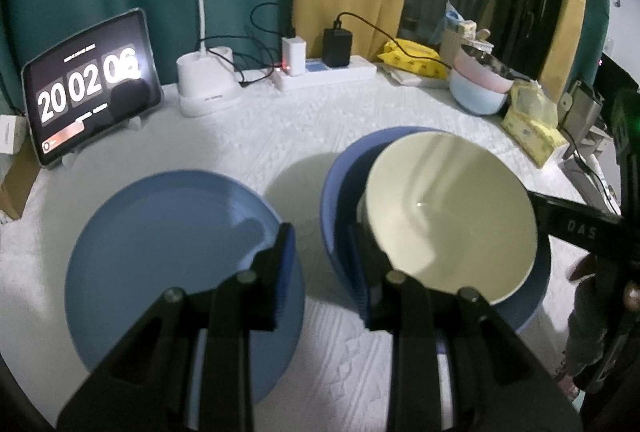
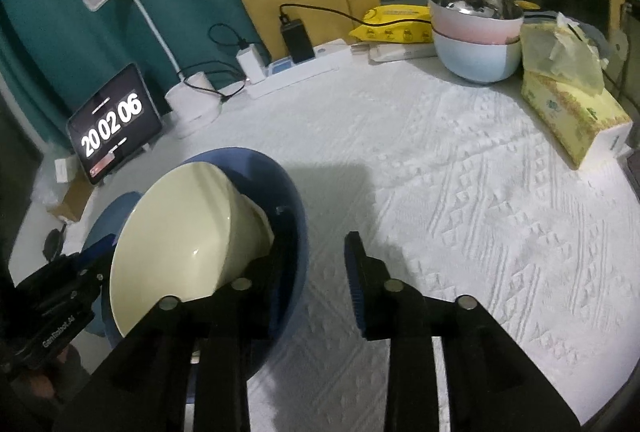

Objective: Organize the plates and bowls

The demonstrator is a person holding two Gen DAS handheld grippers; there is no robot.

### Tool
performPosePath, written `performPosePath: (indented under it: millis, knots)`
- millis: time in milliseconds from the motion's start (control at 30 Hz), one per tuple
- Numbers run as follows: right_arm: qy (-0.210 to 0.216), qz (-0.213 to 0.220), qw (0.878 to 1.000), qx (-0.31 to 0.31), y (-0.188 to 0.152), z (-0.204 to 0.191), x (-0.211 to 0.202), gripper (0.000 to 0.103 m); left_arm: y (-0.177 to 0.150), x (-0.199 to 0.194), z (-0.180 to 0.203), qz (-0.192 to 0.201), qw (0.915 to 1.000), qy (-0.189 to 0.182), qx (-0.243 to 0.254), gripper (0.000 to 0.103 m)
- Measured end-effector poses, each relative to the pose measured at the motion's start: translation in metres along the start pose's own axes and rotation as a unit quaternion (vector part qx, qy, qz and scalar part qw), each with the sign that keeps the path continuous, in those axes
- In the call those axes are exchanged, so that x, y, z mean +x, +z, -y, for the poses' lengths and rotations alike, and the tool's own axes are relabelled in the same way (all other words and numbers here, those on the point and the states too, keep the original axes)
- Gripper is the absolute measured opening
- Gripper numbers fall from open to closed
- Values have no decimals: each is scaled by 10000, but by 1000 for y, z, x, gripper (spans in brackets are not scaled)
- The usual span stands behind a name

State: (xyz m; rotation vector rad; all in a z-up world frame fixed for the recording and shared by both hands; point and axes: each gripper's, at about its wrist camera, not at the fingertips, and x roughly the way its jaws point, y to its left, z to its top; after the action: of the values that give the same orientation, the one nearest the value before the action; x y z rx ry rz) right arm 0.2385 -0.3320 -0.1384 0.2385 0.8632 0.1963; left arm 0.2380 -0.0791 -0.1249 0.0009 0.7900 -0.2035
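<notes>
Seat cream bowl (image 2: 180, 244), tilted inside blue bowl (image 2: 294, 232) beside blue plate (image 1: 168, 256) on tablecloth (image 2: 460, 212). Keep right gripper (image 2: 316, 272) parted, straddling blue rim; withdraw slowly. Left gripper (image 1: 320, 272) parted, empty.

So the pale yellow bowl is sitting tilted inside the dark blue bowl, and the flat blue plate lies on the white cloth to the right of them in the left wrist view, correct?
Not quite. The pale yellow bowl does sit tilted inside the dark blue bowl, but the flat blue plate lies on the white cloth to their left, not right; the left wrist view shows it.
</notes>
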Motion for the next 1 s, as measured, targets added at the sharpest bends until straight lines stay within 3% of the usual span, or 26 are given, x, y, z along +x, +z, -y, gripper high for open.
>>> performPosePath:
  millis: [267,367,433,467,1000]
  knots:
    - [115,160,9997,149,-4,5,-1,31,1,1,1,-3,10000,69,30,28]
    - [198,225,9995,120,-6,2,-2,16,2,1,2,34,10000,4,90,25]
    - [208,263,9994,65,-5,-3,-2,10,2,0,5,78,9998,-53,181,17]
    - [161,288,9995,29,-5,-6,-2,10,1,0,8,113,9997,-45,234,13]
    - [28,444,9990,81,-4,-14,-14,9,-1,-11,6,172,9997,-173,102,12]
